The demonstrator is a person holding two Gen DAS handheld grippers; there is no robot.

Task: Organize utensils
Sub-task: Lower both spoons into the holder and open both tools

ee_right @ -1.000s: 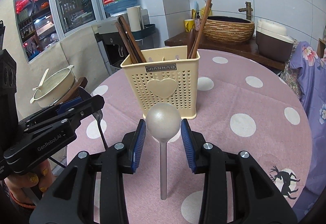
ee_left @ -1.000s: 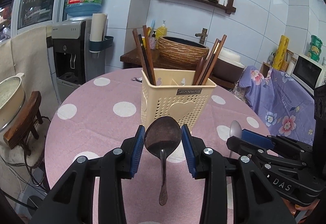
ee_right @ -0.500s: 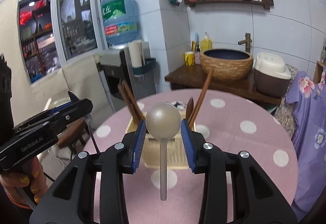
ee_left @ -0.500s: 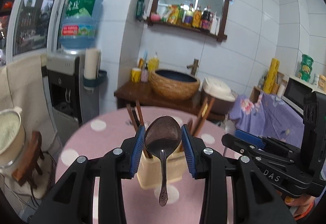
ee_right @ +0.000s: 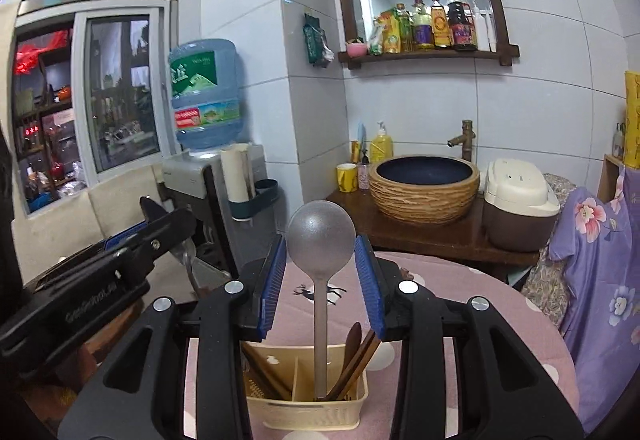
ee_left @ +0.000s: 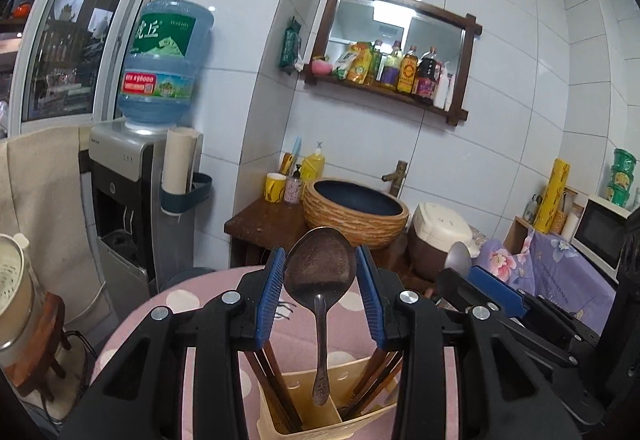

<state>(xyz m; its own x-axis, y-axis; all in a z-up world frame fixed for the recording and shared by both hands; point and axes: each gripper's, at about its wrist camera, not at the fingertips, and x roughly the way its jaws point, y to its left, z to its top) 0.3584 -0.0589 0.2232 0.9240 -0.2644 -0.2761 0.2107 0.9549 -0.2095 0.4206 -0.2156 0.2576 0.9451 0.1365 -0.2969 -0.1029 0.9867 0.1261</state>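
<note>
The left claw [ee_left: 320, 288] grips a dark spoon [ee_left: 320, 272], its handle hanging toward 6 o'clock over the holder [ee_left: 320, 418]. The right claw [ee_right: 320, 276] grips a grey spoon [ee_right: 320, 236], handle inside the holder.

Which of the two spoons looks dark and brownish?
The spoon in the left tool: its bowl is dark and brownish. The spoon in the right tool is a smooth, matte silver-grey.

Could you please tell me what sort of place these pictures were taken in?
Most likely a home kitchen or dining corner: a water dispenser, a rice cooker beside a basin, and a shelf of sauce bottles above it.
</note>
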